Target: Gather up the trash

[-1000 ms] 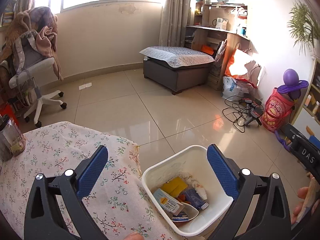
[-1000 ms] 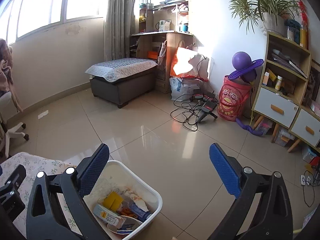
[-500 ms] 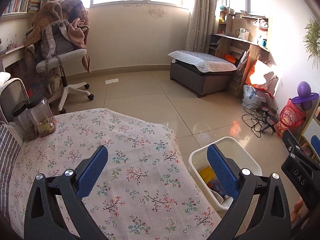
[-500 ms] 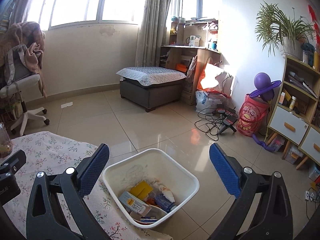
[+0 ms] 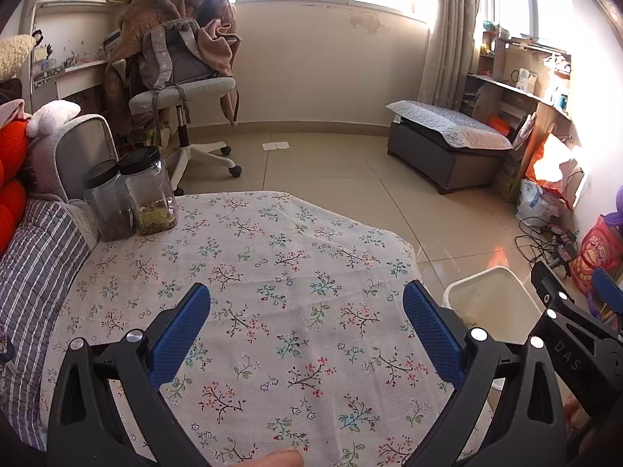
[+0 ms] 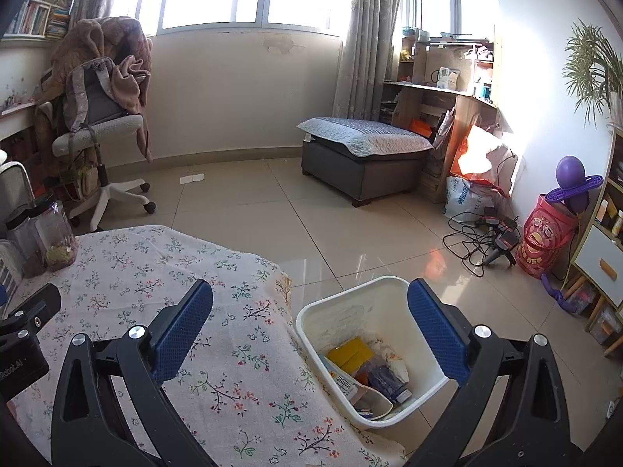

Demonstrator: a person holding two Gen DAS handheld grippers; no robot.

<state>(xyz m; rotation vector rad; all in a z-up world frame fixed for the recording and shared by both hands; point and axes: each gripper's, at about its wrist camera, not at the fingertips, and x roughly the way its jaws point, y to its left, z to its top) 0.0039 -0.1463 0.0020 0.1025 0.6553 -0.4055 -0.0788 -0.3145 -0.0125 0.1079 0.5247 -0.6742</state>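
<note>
The left tool (image 5: 305, 334) is held spread wide over the table (image 5: 272, 272), which is covered by a floral cloth, and nothing is gripped between its blue pads (image 5: 181, 329). The right tool (image 6: 309, 330) is likewise spread and empty, held above the table's edge and the white bin (image 6: 393, 284), which stands on the tiled floor just beside the table. Inside the bin the trash (image 6: 366, 369) is seen: a yellow piece, a printed carton, a blue wrapper and crumpled white paper. In the left view only the bin's far rim is shown, past the table corner. Two clear jars with black lids (image 5: 130, 190) are placed touching each other at the table's far left corner, well apart from both tools. Behind them an office chair (image 5: 183, 93) draped with clothes is seen. A grey ottoman (image 6: 366, 155) and tangled cables (image 6: 479, 233) are found on the floor beyond the bin.
</note>
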